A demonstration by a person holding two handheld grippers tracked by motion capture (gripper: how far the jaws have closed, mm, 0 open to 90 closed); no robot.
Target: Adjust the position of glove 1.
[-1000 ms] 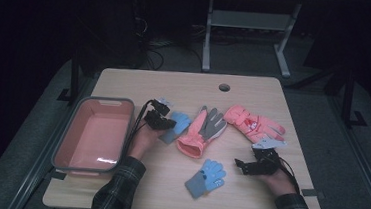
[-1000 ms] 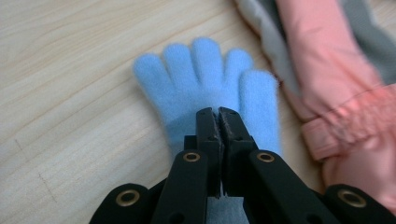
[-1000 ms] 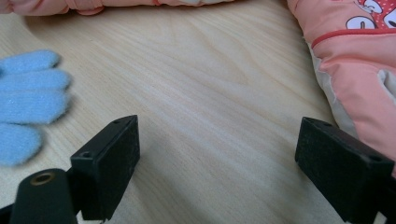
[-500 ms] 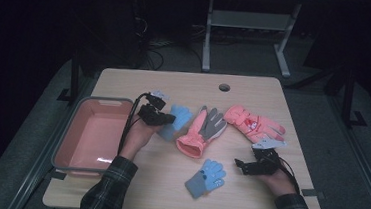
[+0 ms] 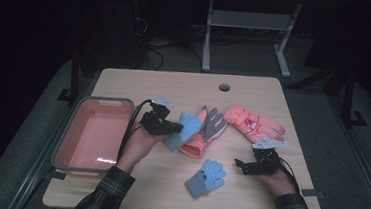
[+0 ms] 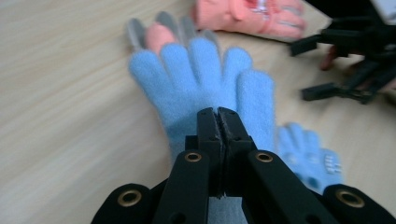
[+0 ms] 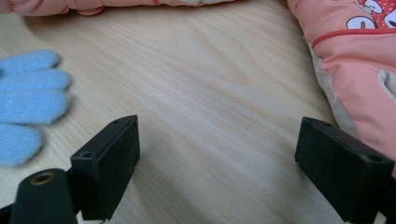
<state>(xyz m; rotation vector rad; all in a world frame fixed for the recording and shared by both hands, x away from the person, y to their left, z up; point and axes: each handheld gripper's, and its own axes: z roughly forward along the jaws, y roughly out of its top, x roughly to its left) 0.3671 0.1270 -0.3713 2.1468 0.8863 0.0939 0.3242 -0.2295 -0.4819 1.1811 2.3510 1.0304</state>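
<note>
- High view: the left gripper [image 5: 174,129] has its jaws pinched tight on the cuff of a light blue glove [image 5: 185,128], which hangs partly over the orange-and-grey glove [image 5: 204,134] on the table [image 5: 184,89]; the pink bin [image 5: 95,133] sits just to its left; carrying it there calls for a clear lift so the fingers do not drag the neighbouring glove along.
- Left gripper view: jaws meet on the blue glove's cuff [image 6: 205,93], fingers fanned beyond; the bite looks narrow, so a steady, unhurried swing seems wise.
- Right gripper view: the right gripper [image 7: 224,154] stands wide open, holding nothing, over bare wood between the second blue glove [image 7: 28,98] and the pink mitten [image 7: 359,79]; best kept low and parked.
</note>
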